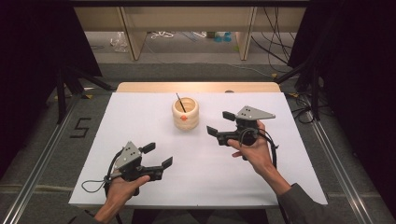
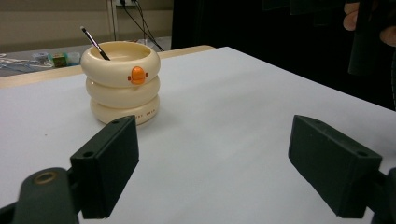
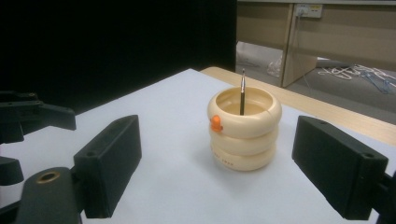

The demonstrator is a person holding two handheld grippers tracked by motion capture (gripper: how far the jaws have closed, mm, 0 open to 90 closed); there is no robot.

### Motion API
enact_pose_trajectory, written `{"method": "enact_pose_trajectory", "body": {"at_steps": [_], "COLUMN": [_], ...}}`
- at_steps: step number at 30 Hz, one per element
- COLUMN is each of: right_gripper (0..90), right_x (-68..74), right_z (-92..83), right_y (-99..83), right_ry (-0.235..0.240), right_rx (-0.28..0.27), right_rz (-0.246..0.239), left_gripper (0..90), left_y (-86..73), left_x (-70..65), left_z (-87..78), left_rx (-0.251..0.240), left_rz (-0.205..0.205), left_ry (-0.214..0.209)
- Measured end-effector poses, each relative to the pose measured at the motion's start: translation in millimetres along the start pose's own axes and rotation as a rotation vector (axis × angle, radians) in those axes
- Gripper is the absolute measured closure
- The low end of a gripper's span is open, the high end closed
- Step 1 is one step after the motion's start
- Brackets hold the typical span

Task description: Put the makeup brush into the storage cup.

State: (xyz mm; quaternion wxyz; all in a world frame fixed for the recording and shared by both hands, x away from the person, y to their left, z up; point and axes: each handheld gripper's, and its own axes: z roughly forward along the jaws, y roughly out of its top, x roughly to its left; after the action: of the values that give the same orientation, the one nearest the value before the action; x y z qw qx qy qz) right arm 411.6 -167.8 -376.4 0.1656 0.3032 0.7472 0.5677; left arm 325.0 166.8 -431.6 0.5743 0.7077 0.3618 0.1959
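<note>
- On a white desk [image 1: 154, 121] stands a cream holder [image 1: 185, 113] shaped like three stacked rings, with a small orange knob on its side. It sits near the far edge, about centre.
- A thin dark brush [image 1: 180, 102] leans inside the holder, its tip rising above the rim.
- Left tool [image 1: 158, 155], held near the front edge, has its jaws spread wide and grips nothing; it is well apart from the holder.
- Right tool [image 1: 220, 122], also wide apart and empty, hovers just right of the holder.
- Risk, as a judgement: a sideways bump could tip the holder, and the slim brush could slip from the pads.
- Beyond the desk lie grey floor, loose cables, wooden furniture and black curtains.
</note>
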Motion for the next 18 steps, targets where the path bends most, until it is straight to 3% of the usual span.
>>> {"method": "enact_pose_trajectory", "body": {"at_steps": [14,16,18], "right_gripper": [17.5,17.5,17.5], "right_x": [5.3,5.6,6.1], "right_z": [-15.8,-17.8,-19.3], "right_y": [-17.1,-18.8,-20.6], "right_ry": [-0.012,-0.007,-0.007], "right_rx": [-0.021,-0.015,-0.014], "right_rz": [0.006,0.009,0.014], "left_gripper": [15.6,15.6,15.6], "left_y": [0.0,-0.3,0.1], "left_x": [0.0,-1.0,0.0], "left_z": [-0.1,0.1,0.0], "left_rx": [0.000,0.000,0.001], "left_rz": [0.001,-0.013,0.007], "left_ry": [0.001,0.003,-0.001]}}
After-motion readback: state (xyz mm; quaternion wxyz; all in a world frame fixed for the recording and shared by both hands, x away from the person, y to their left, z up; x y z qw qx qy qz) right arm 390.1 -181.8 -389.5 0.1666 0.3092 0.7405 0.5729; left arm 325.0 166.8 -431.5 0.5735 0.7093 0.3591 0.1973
